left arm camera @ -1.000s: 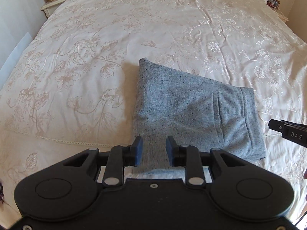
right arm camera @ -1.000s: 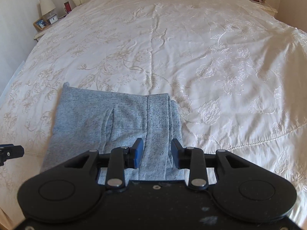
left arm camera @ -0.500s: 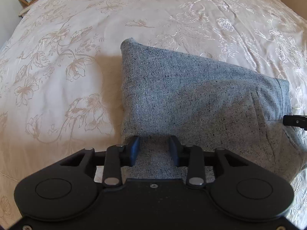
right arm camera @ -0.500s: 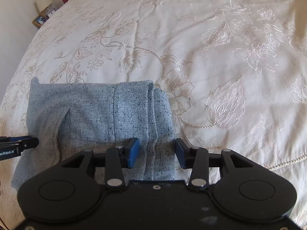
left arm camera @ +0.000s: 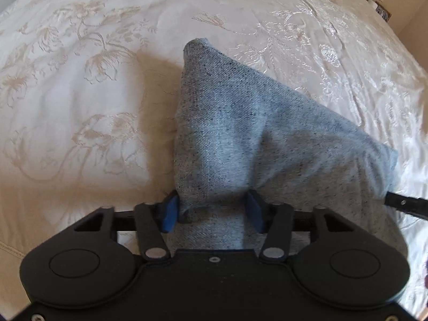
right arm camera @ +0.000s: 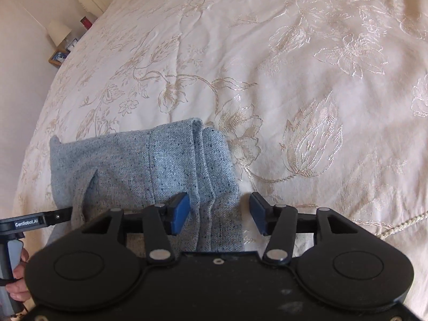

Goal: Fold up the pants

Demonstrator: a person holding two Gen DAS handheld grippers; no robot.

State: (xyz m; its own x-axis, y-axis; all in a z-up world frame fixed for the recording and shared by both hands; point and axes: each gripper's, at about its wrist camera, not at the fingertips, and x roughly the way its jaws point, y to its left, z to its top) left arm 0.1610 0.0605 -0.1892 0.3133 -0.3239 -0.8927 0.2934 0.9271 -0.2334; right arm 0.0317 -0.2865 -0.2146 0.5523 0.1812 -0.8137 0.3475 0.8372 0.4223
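Between the spread fingers of the left gripper [left arm camera: 212,210] lies the near edge of the grey pants [left arm camera: 254,139], the fabric bunching upward just ahead of it; whether the pads actually pinch it cannot be told. The right gripper [right arm camera: 219,212] stands wide apart, the waistband end of the pants running between its fingers, with the right pad clear of the cloth. Beyond both, the embroidered cream bedspread [right arm camera: 294,67] stretches away, with a bedside lamp [right arm camera: 59,31] far off to the left.
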